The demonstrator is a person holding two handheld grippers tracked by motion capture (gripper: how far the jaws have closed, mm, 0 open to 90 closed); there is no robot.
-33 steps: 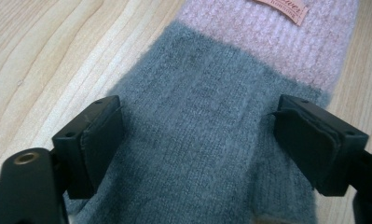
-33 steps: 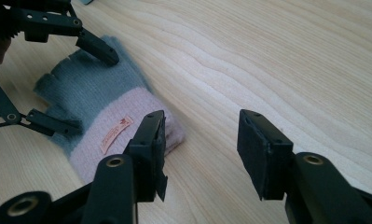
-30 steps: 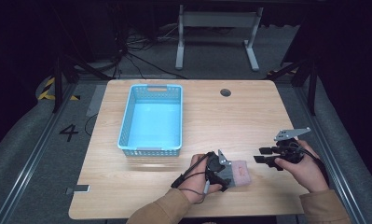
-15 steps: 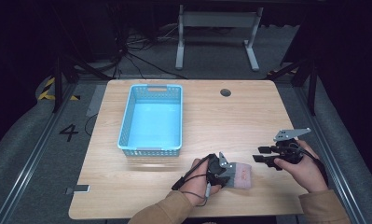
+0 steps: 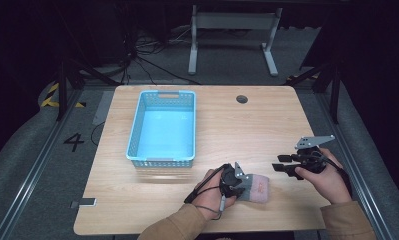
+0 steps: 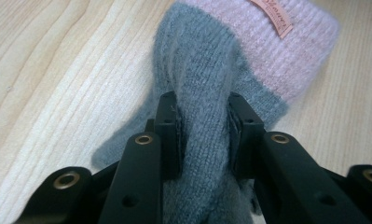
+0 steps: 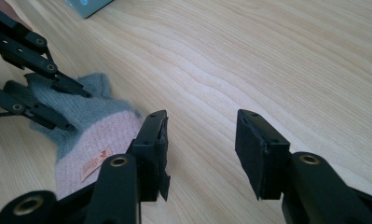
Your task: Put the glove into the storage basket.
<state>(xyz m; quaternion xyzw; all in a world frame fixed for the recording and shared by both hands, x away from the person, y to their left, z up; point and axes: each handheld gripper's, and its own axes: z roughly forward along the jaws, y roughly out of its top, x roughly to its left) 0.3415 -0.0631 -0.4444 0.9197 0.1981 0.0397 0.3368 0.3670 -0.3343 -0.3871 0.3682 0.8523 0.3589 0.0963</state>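
Pale wood-grain worktop (image 5: 287,120), bare apart from a blue basket (image 5: 162,127) toward the far left and a round cable hole (image 5: 242,99). Dark room beyond; grey floor marked "4", metal stand legs, possibly loose cables. Grey-and-pink knitted glove (image 6: 239,60) flat near front edge. Left hand-held gripper (image 6: 204,126) just closed, pinching grey knit. Right hand-held gripper (image 7: 200,149) spread, just beside pink cuff.

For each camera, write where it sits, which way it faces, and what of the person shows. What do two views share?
High view: above the person's side, facing forward and down on table and basket; forearms, hands show.
Left gripper view: on left gripper, along fingers pinching the glove.
Right gripper view: on right gripper, over bare wood.
Shared: glove.
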